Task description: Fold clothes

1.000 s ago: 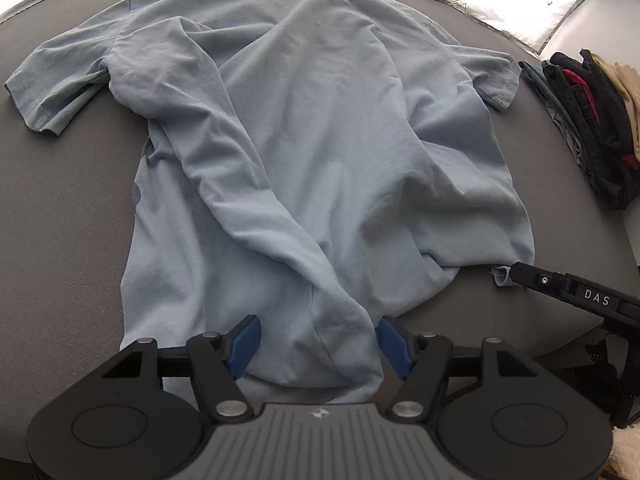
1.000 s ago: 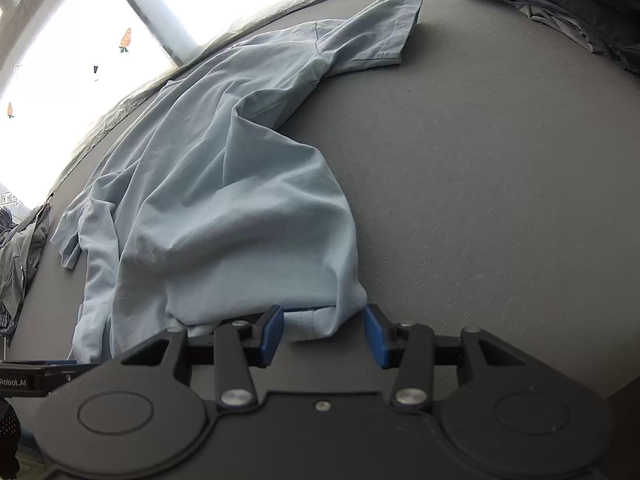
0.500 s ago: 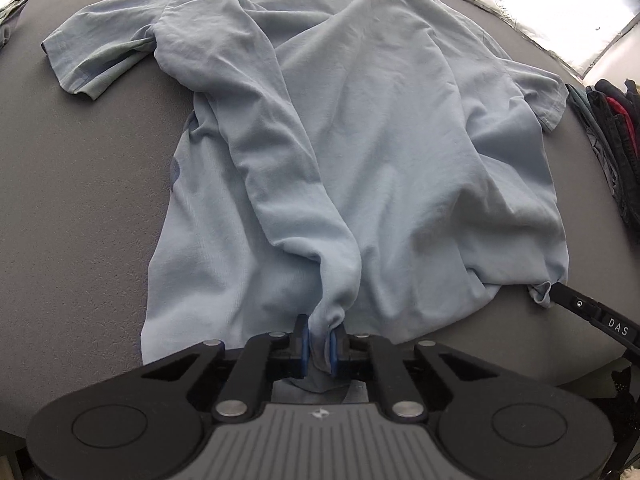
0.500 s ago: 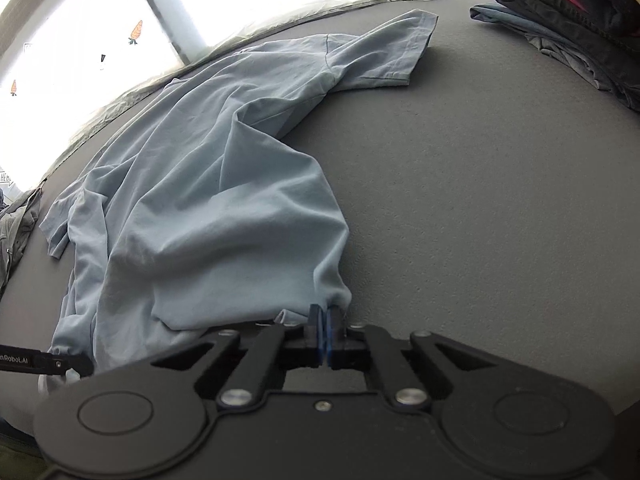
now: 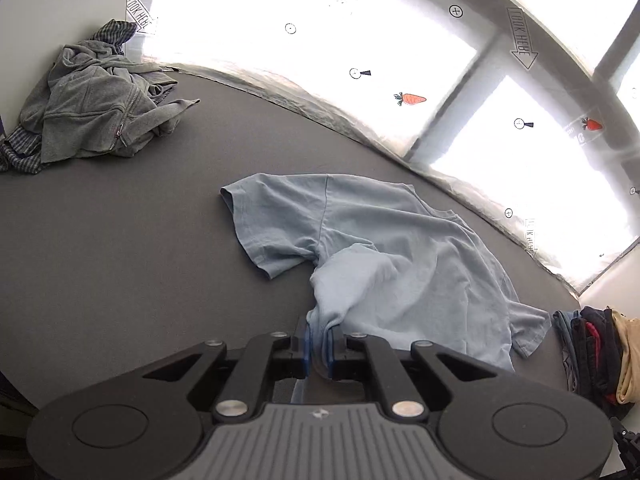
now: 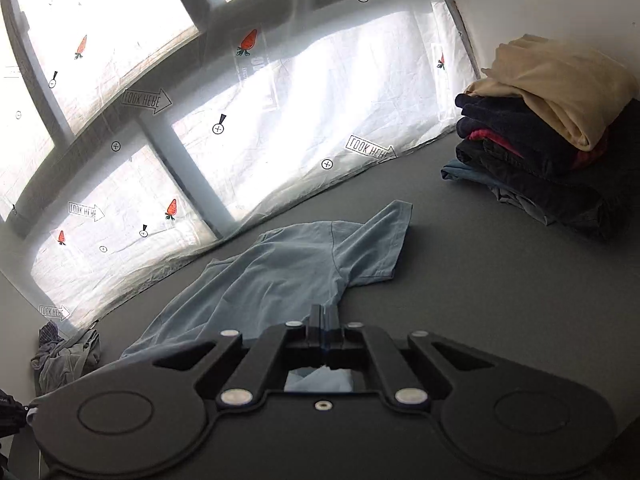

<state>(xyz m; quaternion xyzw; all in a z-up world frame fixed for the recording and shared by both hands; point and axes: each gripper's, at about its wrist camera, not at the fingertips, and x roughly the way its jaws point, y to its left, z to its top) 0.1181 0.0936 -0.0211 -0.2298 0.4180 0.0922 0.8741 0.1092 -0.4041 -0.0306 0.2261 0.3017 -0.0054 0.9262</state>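
Both hand-held grippers, left (image 5: 319, 346) and right (image 6: 325, 330), clenched on the hem of the light-blue T-shirt (image 5: 400, 256); its upper part lies on the grey counter (image 5: 120, 240); first fold barely begun; folded stack (image 6: 552, 144) waits; grey heap (image 5: 92, 112) unfolded.

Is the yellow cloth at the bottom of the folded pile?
No, the yellow cloth lies on top of the folded pile, above the dark clothes.
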